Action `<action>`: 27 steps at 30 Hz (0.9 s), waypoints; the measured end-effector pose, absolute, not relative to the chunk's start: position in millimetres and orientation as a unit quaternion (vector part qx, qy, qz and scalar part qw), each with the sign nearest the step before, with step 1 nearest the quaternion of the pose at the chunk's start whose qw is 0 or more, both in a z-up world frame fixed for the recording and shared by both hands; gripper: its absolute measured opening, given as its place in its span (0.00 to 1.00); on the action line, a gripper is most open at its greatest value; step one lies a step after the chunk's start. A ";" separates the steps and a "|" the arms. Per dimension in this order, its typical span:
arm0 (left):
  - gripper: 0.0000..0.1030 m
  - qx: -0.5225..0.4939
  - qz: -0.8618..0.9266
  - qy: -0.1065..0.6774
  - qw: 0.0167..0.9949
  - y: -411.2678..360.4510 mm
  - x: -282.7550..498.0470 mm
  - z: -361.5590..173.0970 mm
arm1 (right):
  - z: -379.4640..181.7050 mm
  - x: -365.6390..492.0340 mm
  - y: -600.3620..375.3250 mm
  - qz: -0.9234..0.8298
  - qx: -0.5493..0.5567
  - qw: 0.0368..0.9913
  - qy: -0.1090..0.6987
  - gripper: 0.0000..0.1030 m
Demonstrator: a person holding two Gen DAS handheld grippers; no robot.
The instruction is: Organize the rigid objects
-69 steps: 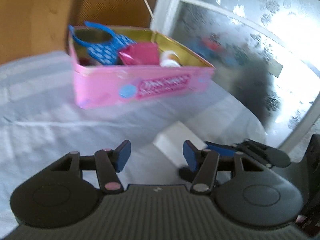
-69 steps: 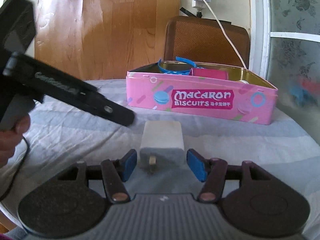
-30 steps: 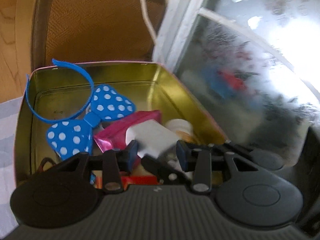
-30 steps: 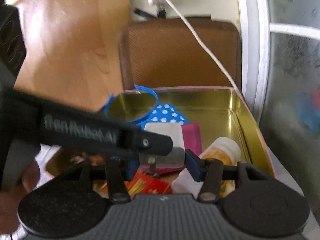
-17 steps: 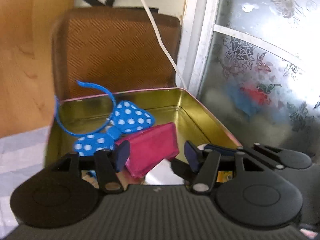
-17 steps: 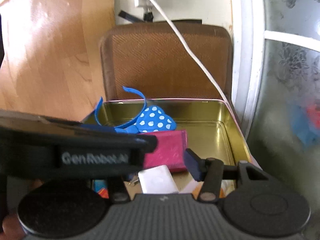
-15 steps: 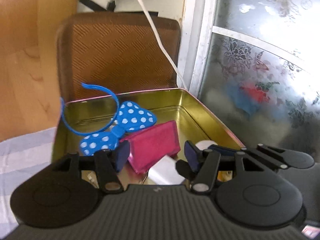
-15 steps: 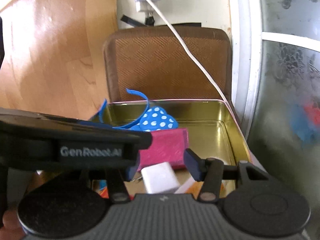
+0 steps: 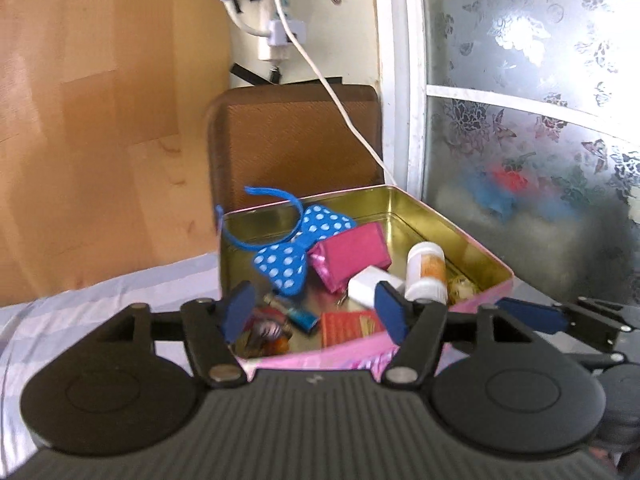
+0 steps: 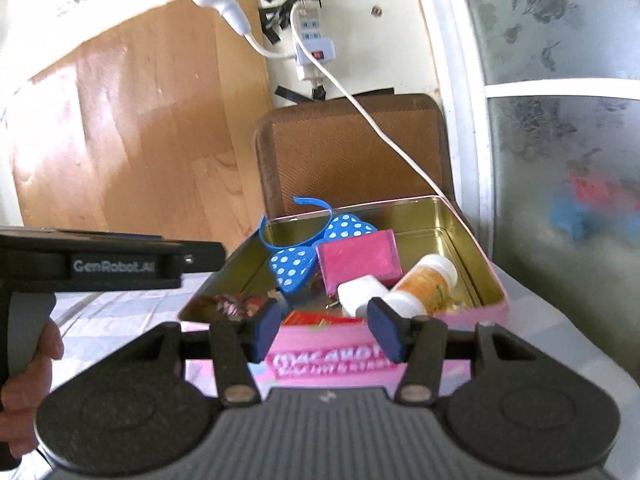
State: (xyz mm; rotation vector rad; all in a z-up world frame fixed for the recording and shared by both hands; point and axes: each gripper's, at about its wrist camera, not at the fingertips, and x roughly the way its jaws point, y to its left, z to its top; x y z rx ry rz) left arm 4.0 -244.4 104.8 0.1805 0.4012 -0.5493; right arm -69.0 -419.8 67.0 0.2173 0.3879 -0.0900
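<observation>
A pink biscuit tin (image 9: 460, 236) (image 10: 496, 308) stands open on the table. The white charger block (image 9: 370, 286) (image 10: 360, 294) lies inside it, between a pink pouch (image 9: 352, 254) (image 10: 358, 260) and a white pill bottle (image 9: 426, 272) (image 10: 424, 282). A blue dotted bow headband (image 9: 298, 254) (image 10: 296, 260) lies at the tin's far left. My left gripper (image 9: 314, 314) is open and empty in front of the tin. My right gripper (image 10: 326, 330) is open and empty, just short of the tin's near wall. It shows at the right of the left wrist view (image 9: 560, 320).
A brown chair back (image 9: 296, 140) (image 10: 352, 152) stands behind the tin. A white cable (image 10: 384, 128) hangs from a wall socket strip down toward the tin. A frosted window (image 9: 540, 140) is on the right. A striped cloth (image 9: 100, 300) covers the table.
The right gripper carried the white charger block from the table into the tin, let it go and drew back. Both grippers have pulled back and up from the tin.
</observation>
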 end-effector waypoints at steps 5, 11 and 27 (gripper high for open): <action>0.74 0.066 -0.255 0.197 0.944 -211.7 -20.9 101.2 | 63.9 -108.5 -409.2 -0.053 0.141 0.971 0.183 0.49; 0.84 0.073 -0.233 0.182 0.953 -190.1 -49.5 96.1 | 65.9 -141.0 -394.9 -0.063 0.154 0.970 0.174 0.49; 1.00 0.069 -0.195 0.182 0.961 -155.7 -97.9 78.4 | 71.3 -200.3 -331.2 -0.092 0.088 0.983 0.131 1.00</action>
